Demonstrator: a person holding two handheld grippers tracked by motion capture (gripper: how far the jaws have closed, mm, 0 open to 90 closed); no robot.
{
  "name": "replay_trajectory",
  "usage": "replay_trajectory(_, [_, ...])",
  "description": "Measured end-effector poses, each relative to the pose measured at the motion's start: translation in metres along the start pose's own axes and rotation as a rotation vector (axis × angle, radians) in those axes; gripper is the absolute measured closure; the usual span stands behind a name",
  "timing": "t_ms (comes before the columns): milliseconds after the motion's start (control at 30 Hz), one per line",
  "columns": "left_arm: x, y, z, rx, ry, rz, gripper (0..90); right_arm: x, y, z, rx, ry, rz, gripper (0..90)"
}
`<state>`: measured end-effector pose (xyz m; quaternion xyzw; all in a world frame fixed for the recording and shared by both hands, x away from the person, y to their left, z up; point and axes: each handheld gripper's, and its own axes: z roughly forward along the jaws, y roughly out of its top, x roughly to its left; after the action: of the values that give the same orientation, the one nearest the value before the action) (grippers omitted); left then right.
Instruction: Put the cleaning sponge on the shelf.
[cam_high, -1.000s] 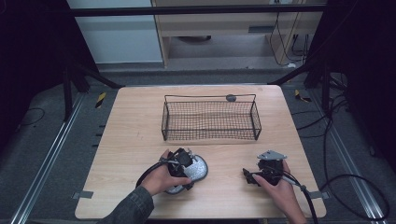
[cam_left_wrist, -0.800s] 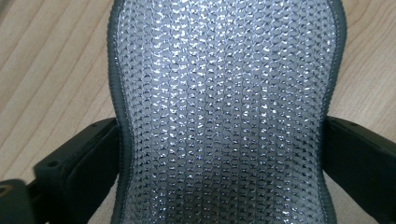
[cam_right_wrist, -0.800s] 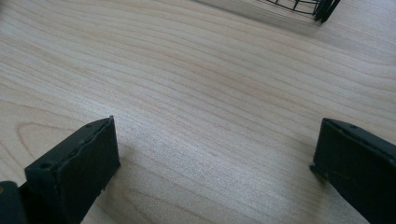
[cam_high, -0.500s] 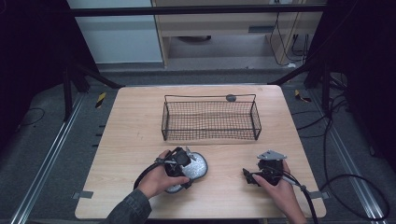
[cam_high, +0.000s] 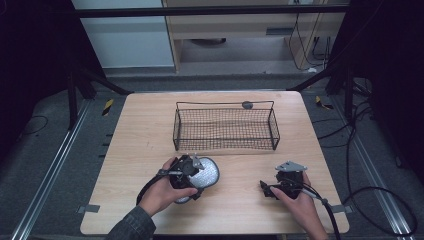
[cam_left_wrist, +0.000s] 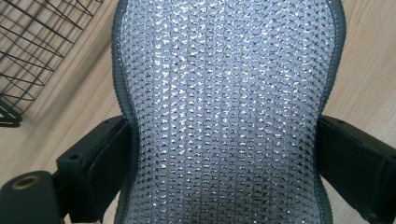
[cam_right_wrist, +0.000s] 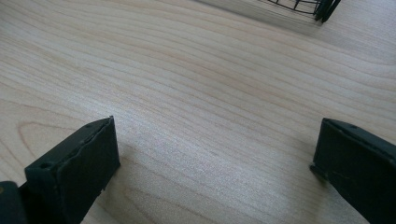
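A silvery, glittering mesh pad with a grey rim (cam_left_wrist: 229, 93) sits between the two black jaws of my left gripper (cam_left_wrist: 224, 154), which press on its narrowed sides. In the high view the pad (cam_high: 209, 172) lies low over the table's front, just ahead of the left gripper (cam_high: 196, 173). My right gripper (cam_high: 266, 189) rests near the front right of the table, pointing left. Its jaws stand wide apart over bare wood in the right gripper view (cam_right_wrist: 215, 154), with nothing between them.
A black wire basket (cam_high: 225, 129) stands mid-table behind both grippers; its corner shows in the left gripper view (cam_left_wrist: 28, 46) and in the right gripper view (cam_right_wrist: 322, 7). A small dark round thing (cam_high: 247, 105) lies behind the basket. The wooden table (cam_high: 145, 145) has bare room at the left.
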<state>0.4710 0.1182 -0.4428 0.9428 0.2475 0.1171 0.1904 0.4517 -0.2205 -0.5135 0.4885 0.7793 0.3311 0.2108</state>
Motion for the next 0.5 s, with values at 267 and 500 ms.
replay_trajectory(267, [0.002,0.005,-0.010,-0.030,0.049,0.021,7.4,0.000,0.000,0.000,-0.001,0.000,0.002,0.5])
replay_trajectory(500, [0.008,0.011,-0.027,-0.061,0.080,0.040,7.3,0.000,0.000,0.000,-0.001,0.000,0.002,0.4])
